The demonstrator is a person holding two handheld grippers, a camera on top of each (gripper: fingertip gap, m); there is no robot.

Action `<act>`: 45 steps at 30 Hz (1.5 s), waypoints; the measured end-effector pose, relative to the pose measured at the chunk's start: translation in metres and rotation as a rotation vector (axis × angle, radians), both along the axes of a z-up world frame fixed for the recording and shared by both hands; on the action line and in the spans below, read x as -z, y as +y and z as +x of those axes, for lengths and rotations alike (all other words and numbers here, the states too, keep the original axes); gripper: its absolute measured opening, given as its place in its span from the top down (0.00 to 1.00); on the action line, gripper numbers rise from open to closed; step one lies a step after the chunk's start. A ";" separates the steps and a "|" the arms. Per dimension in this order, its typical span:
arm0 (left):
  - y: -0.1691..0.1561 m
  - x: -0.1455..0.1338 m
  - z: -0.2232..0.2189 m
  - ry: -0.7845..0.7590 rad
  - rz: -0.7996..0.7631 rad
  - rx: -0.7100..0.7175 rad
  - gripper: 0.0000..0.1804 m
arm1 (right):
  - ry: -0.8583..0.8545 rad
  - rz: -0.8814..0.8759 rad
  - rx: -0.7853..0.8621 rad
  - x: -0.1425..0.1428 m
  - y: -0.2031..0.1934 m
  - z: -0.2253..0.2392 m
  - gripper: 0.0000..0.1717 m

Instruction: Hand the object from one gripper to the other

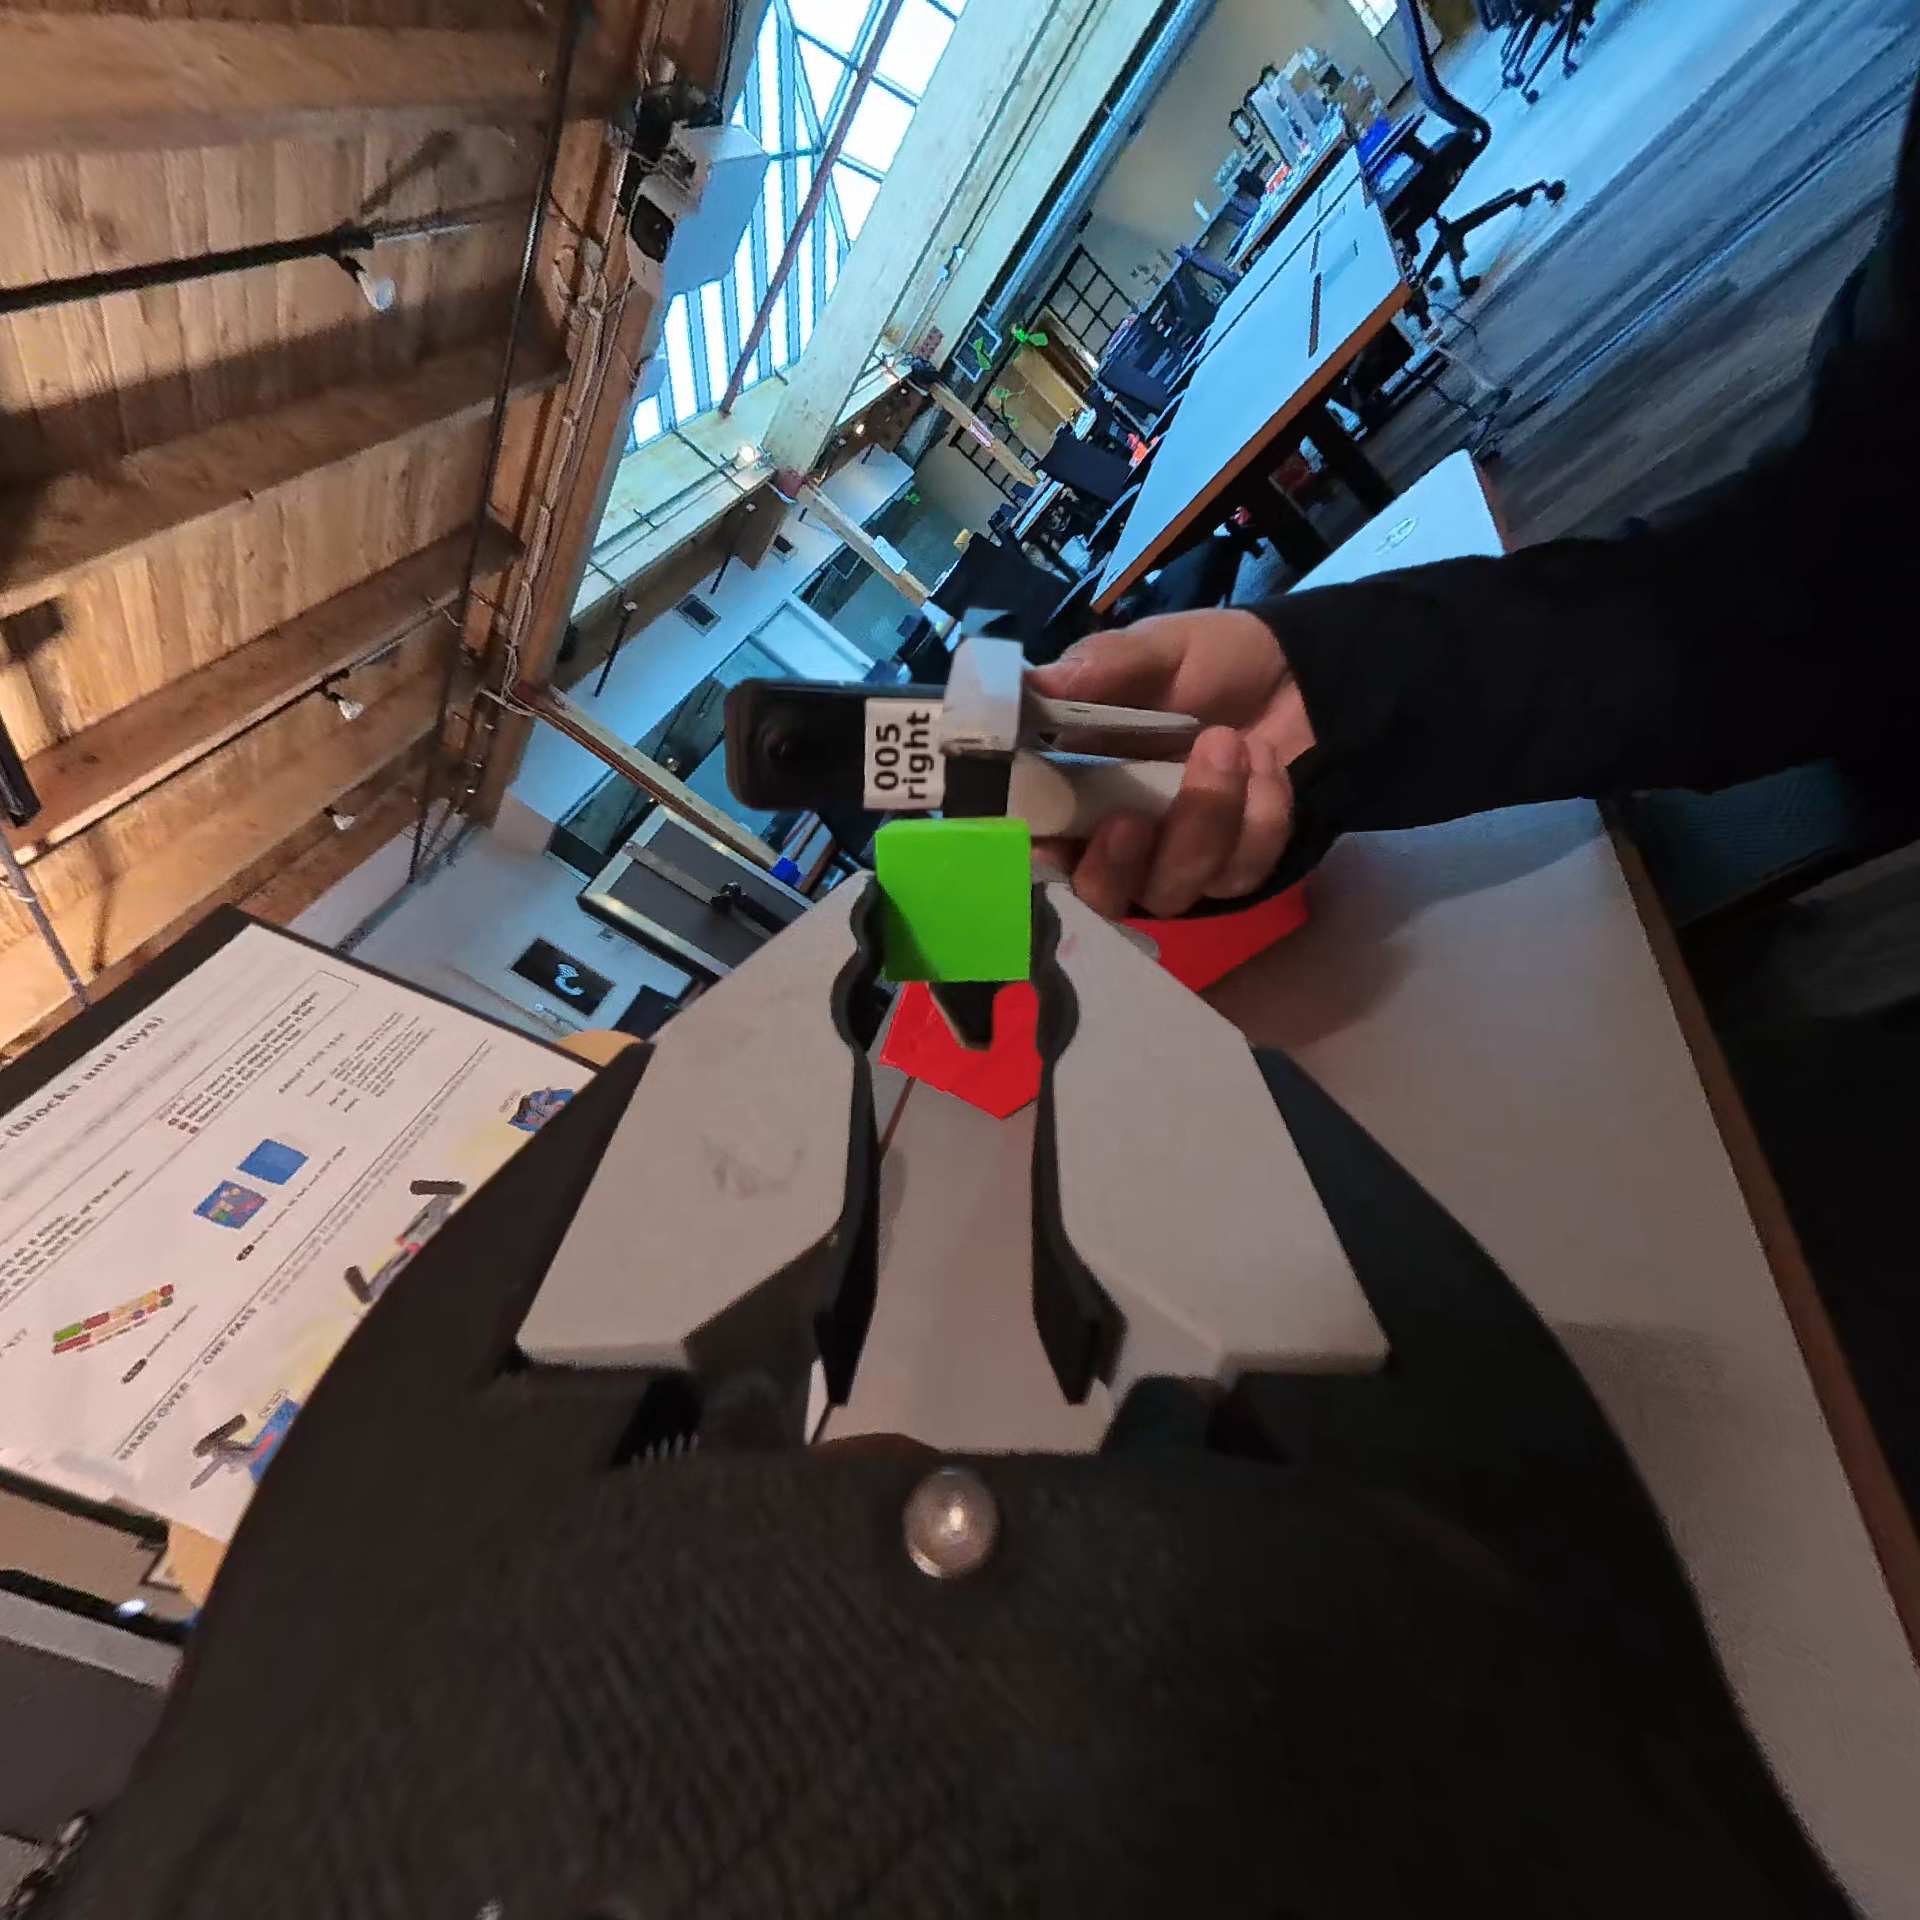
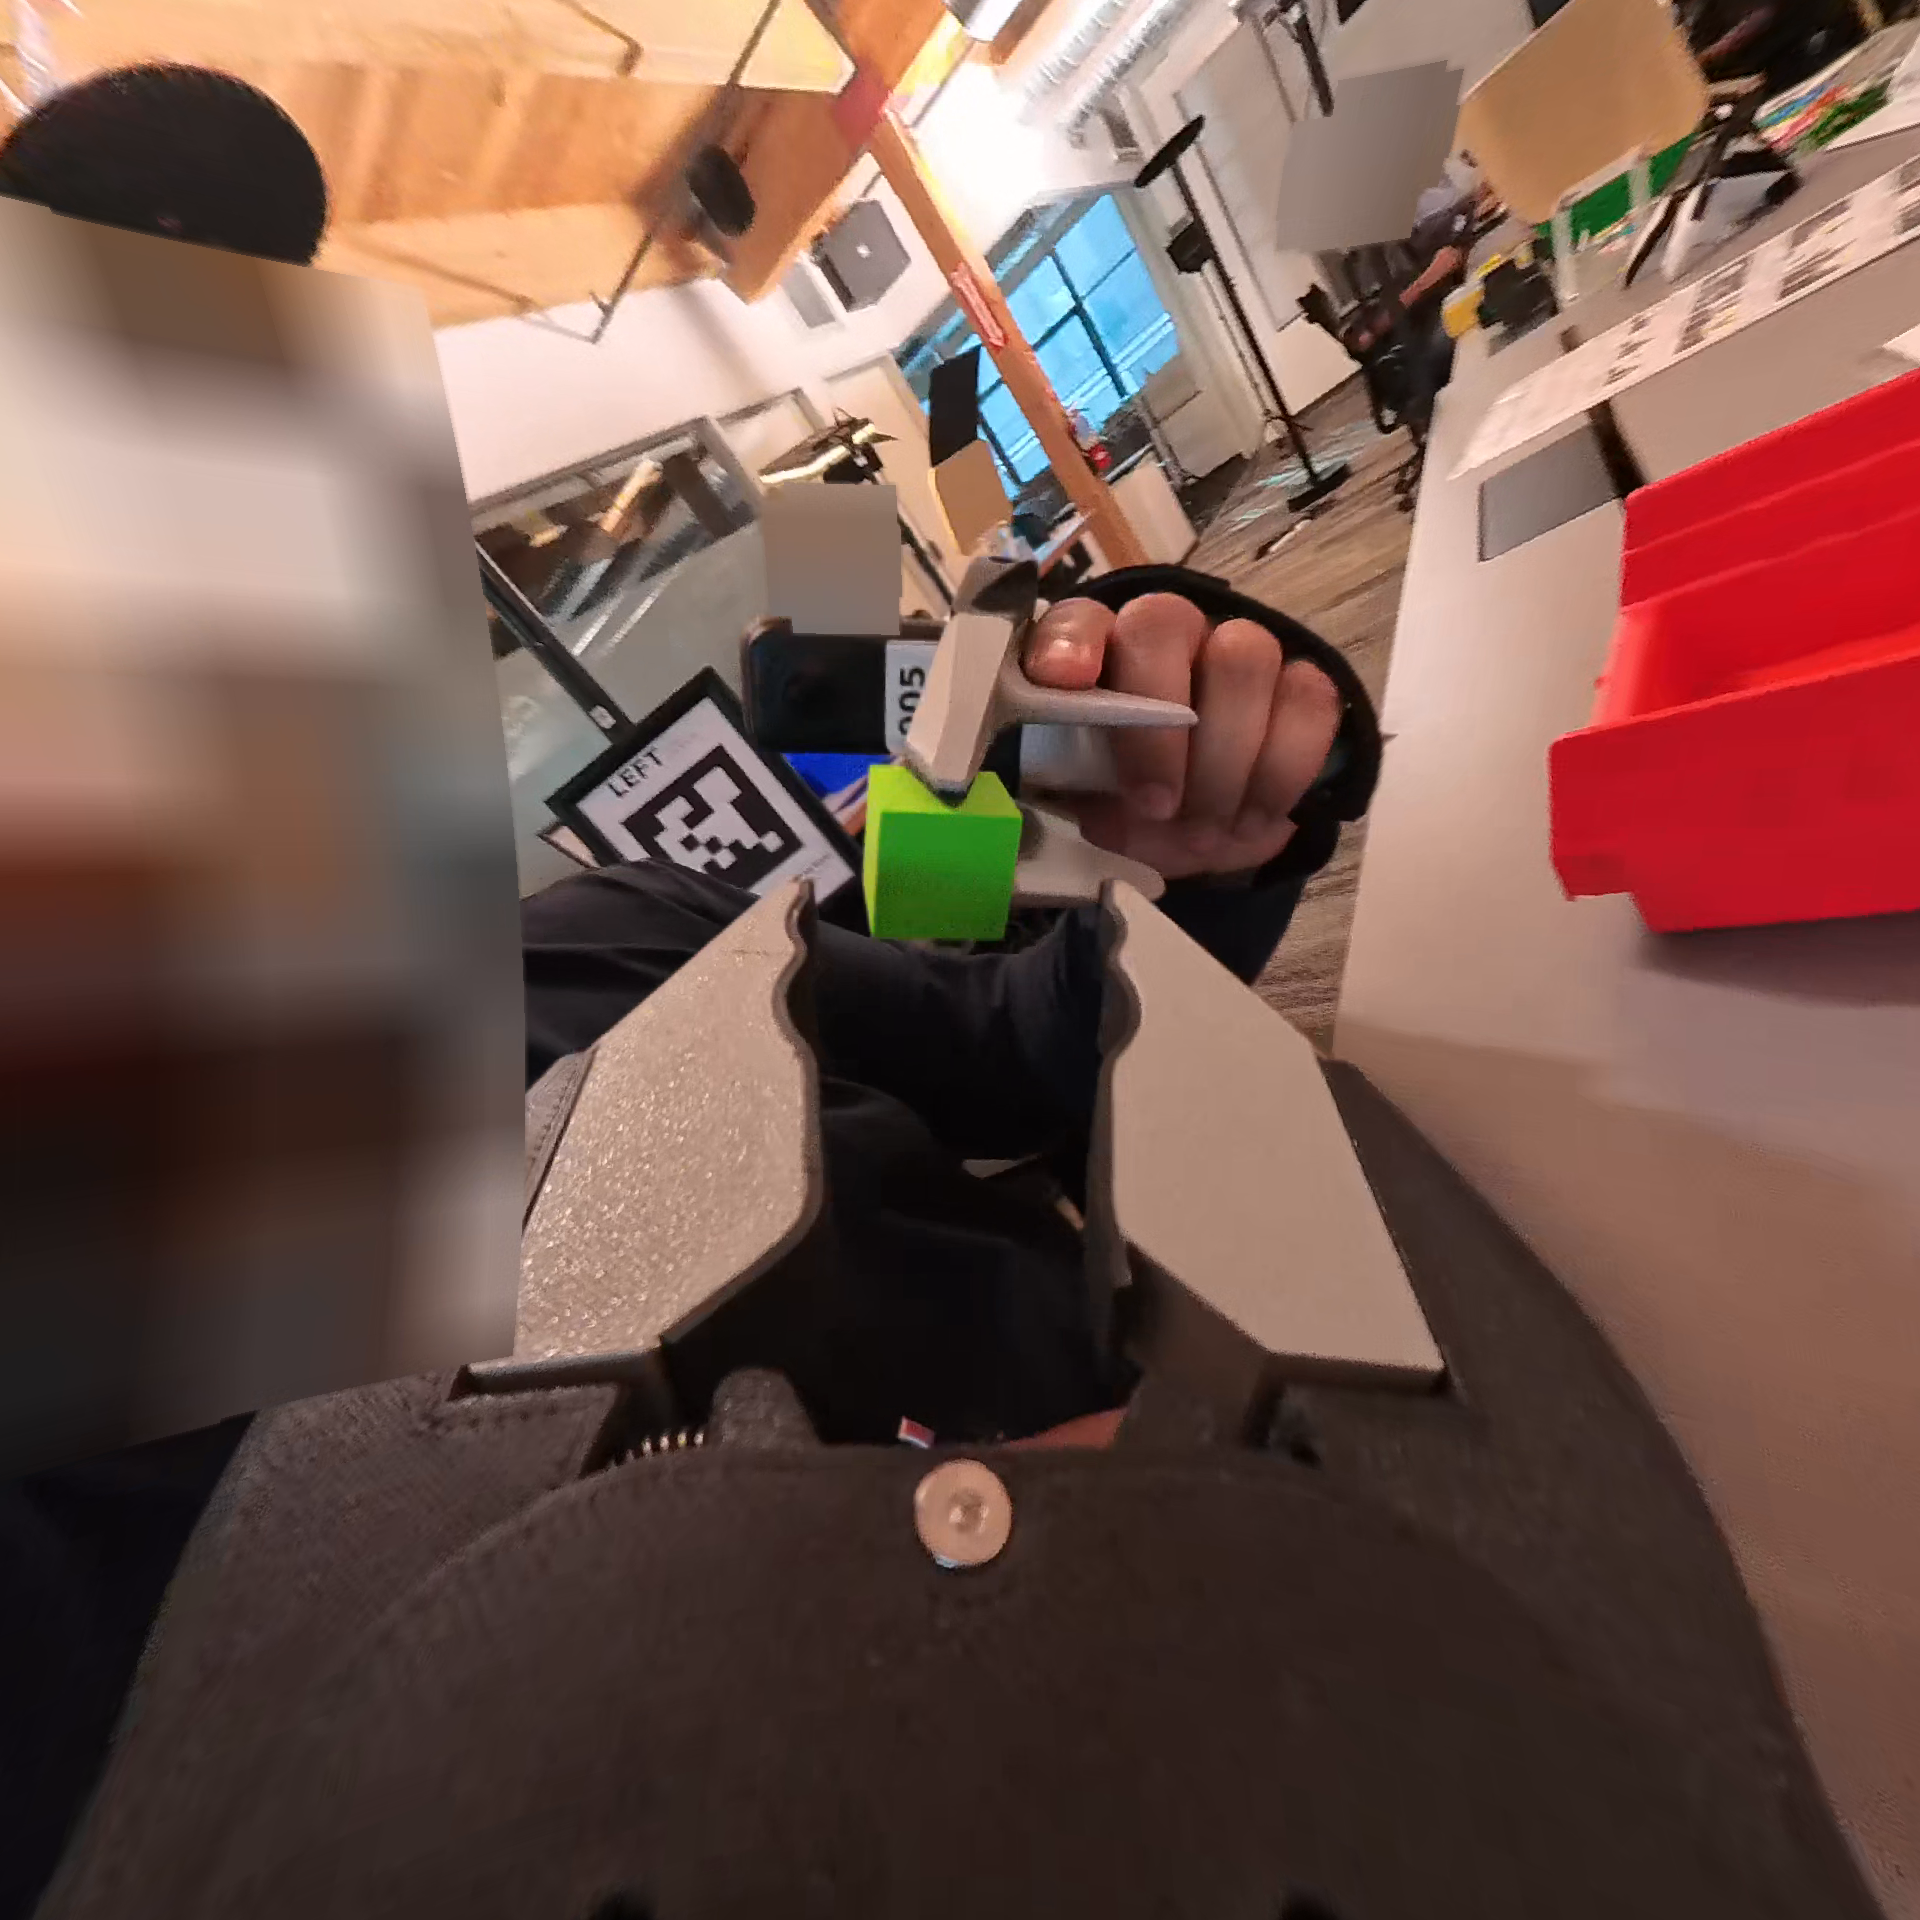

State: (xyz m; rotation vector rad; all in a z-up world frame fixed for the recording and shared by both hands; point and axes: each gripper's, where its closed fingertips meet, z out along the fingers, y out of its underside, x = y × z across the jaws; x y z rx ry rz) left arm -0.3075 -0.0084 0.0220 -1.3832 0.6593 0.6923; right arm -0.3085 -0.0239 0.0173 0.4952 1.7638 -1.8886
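Here green block point(image 1: 954, 899) sits clamped in left claw point(image 1: 951, 935)

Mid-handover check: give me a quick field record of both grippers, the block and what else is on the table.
block: green block, off the table
left gripper: jaws closed on the block's two sides
right gripper: jaws wide apart, nothing between them, block just beyond their tips
handover: block now in the left gripper, right let go
table: red bin; printed instruction sheet to the left
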 end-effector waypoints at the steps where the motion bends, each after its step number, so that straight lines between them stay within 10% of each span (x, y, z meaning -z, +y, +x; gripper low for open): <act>1: 0.001 0.002 0.000 0.010 0.001 -0.013 0.87 | -0.013 -0.008 -0.016 0.001 -0.003 0.001 0.71; 16: -0.008 0.022 -0.030 -0.066 -0.135 -0.171 0.96 | 0.123 0.098 0.205 0.003 0.015 -0.024 0.85; 23: -0.049 -0.003 -0.092 -0.328 -0.034 -0.473 1.00 | 0.322 0.551 1.141 0.008 0.228 -0.103 0.85; 27: -0.055 0.004 -0.115 -0.578 -0.021 -0.502 1.00 | 0.176 0.891 1.394 0.054 0.345 -0.096 0.85; 34: -0.054 0.017 -0.127 -0.644 -0.042 -0.518 1.00 | -0.180 1.213 1.252 0.153 0.397 -0.082 0.85; 45: -0.058 0.031 -0.140 -0.651 -0.080 -0.561 1.00 | -0.223 1.332 1.004 0.196 0.339 -0.102 0.85</act>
